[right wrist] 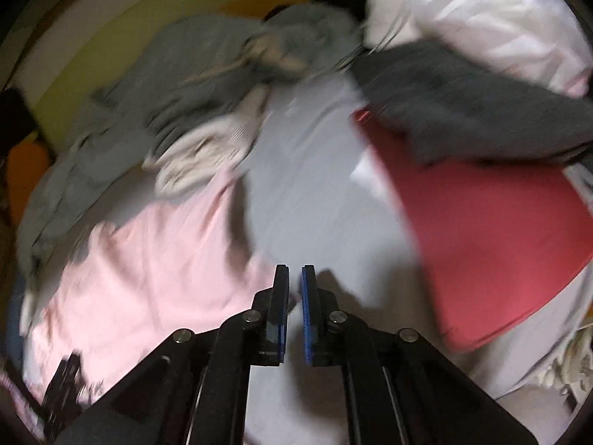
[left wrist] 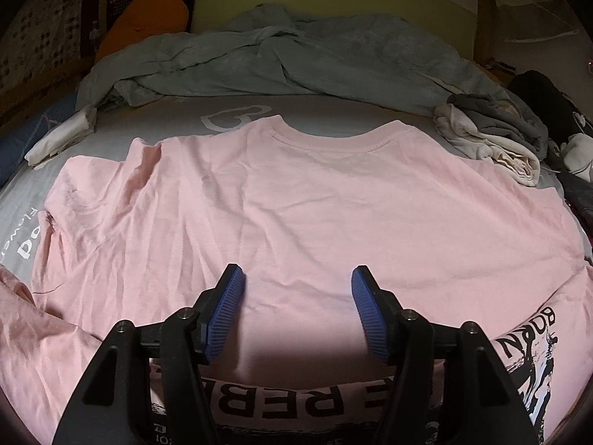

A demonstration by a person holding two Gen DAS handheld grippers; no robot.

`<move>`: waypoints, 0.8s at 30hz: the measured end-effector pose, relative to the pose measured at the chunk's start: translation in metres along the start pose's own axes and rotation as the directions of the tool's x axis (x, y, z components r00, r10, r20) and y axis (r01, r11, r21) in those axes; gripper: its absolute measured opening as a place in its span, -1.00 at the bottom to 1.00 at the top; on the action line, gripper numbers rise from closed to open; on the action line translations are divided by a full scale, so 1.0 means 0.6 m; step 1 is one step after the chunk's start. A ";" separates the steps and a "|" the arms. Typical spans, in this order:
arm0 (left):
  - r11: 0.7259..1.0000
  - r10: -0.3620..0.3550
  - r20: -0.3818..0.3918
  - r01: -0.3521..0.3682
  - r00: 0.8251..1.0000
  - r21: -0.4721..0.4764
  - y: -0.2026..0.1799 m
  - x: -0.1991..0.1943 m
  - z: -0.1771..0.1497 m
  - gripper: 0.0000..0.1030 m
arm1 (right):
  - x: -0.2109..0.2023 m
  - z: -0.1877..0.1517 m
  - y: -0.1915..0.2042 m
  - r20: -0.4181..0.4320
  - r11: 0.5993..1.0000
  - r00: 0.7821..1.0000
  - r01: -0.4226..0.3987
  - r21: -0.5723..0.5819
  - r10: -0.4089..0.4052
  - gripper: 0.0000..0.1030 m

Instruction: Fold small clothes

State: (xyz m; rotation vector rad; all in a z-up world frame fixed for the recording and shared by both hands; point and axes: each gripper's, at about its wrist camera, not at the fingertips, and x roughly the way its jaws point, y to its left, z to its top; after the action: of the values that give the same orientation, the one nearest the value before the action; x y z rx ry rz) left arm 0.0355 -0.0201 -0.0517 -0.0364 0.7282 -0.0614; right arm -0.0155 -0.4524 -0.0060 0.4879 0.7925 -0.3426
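A pink T-shirt point(left wrist: 296, 193) lies back side up on the grey bed sheet point(left wrist: 166, 118), collar away from me. Its near hem is turned over and shows black print point(left wrist: 281, 404). My left gripper point(left wrist: 298, 278) hovers low over the shirt's lower middle, jaws open, with the blue pads point(left wrist: 233, 296) apart and only flat cloth beneath them. The right wrist view is blurred. There my right gripper point(right wrist: 294, 272) is shut with nothing visible between its pads, over bare sheet point(right wrist: 315, 204) just right of the pink shirt's edge point(right wrist: 148, 267).
A crumpled grey blanket point(left wrist: 278, 63) lies beyond the collar, an orange cushion point(left wrist: 148, 18) at the far left. A cream and grey clothes heap point(left wrist: 493, 137) sits at the shirt's right shoulder. Right of the sheet are a red garment point(right wrist: 481, 244), a dark grey one point(right wrist: 463, 111), and a white one point(right wrist: 481, 18).
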 end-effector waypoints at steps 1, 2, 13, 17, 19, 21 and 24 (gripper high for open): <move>1.000 -0.005 0.001 0.005 1.000 0.001 -0.001 0.000 0.000 0.19 | 0.003 0.016 -0.006 -0.001 1.000 1.000 0.006 0.002 -0.006 -0.91; 1.000 -0.008 0.002 0.008 1.000 0.002 -0.002 -0.001 0.000 0.19 | 0.006 0.026 -0.011 -0.016 1.000 1.000 -0.009 0.007 0.009 -0.91; 0.966 -0.257 0.064 0.257 0.964 0.004 -0.149 -0.088 0.099 0.15 | 0.091 0.083 0.017 -0.239 0.953 0.925 -0.302 0.007 0.295 -0.76; 0.956 -0.273 0.042 0.266 0.961 0.126 -0.256 -0.087 0.125 -0.02 | 0.092 0.097 0.036 -0.203 0.960 0.951 -0.260 -0.107 0.234 -0.24; 0.947 -0.279 0.022 0.271 0.960 0.172 -0.297 -0.081 0.128 -0.15 | 0.098 0.102 0.029 -0.213 0.963 0.950 -0.253 -0.096 0.228 -0.24; 0.922 -0.338 0.008 0.329 0.941 0.206 -0.329 -0.078 0.130 -0.17 | 0.096 0.110 0.006 -0.203 0.962 0.944 -0.273 -0.030 0.261 -0.24; 0.871 -0.439 -0.068 0.443 0.896 0.212 -0.386 -0.056 0.145 -0.17 | 0.085 0.125 -0.030 -0.161 0.951 0.937 -0.304 0.064 0.310 -0.24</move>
State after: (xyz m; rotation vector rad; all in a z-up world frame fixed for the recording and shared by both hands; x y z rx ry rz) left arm 0.0579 -0.2479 0.0481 0.0133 0.7159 -0.5839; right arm 0.0539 -0.5135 -0.0039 0.6734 0.8599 -0.0251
